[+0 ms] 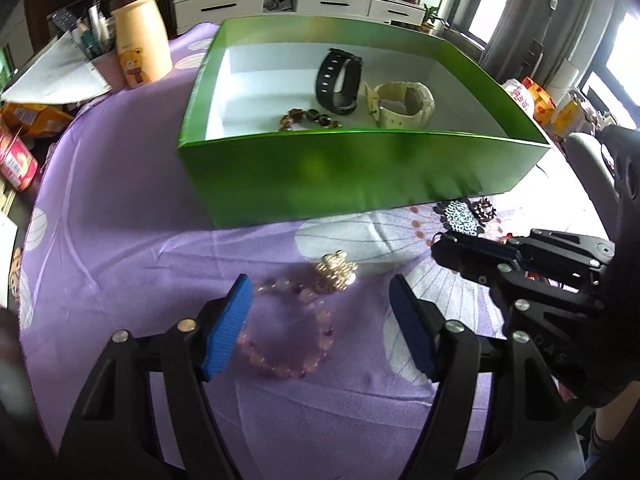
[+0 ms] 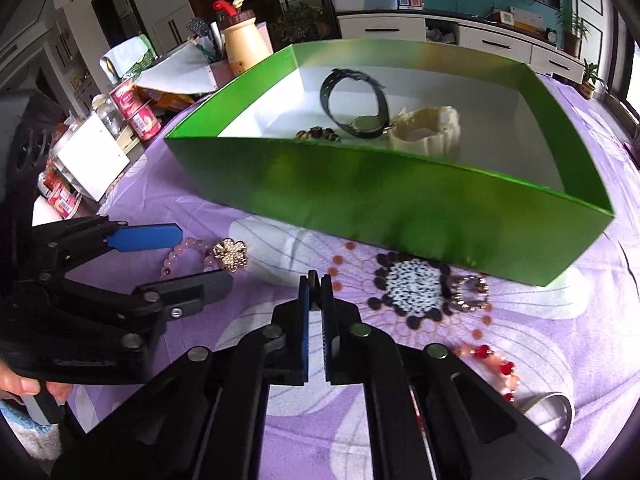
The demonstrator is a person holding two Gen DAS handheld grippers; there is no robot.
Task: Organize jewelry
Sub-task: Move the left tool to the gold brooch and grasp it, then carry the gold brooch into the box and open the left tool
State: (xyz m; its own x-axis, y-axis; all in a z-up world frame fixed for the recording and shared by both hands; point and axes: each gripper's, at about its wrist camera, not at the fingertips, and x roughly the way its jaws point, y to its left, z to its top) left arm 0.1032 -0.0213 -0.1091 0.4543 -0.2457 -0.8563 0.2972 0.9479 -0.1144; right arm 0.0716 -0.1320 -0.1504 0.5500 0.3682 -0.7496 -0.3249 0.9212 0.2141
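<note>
A green box (image 1: 320, 172) (image 2: 400, 196) on the purple cloth holds a black watch (image 1: 340, 80) (image 2: 356, 100), a cream watch (image 1: 404, 104) (image 2: 428, 130) and a dark bead bracelet (image 1: 310, 118) (image 2: 318, 134). My left gripper (image 1: 320, 312) (image 2: 192, 258) is open, its blue pads either side of a pink bead bracelet (image 1: 288, 336) (image 2: 188, 254) with a gold flower charm (image 1: 336, 272) (image 2: 231, 254). My right gripper (image 2: 316, 284) (image 1: 440, 242) is shut and empty above the cloth. A small beaded ring (image 2: 472, 292) (image 1: 484, 208) and a red-and-pink bead bracelet (image 2: 496, 364) lie to its right.
A yellow bear bottle (image 1: 140, 36) (image 2: 244, 44), papers, red tins (image 2: 138, 110) and snack packs crowd the table's left side. A metal object (image 2: 552, 412) lies at the lower right. A grey chair (image 1: 588, 168) stands to the right.
</note>
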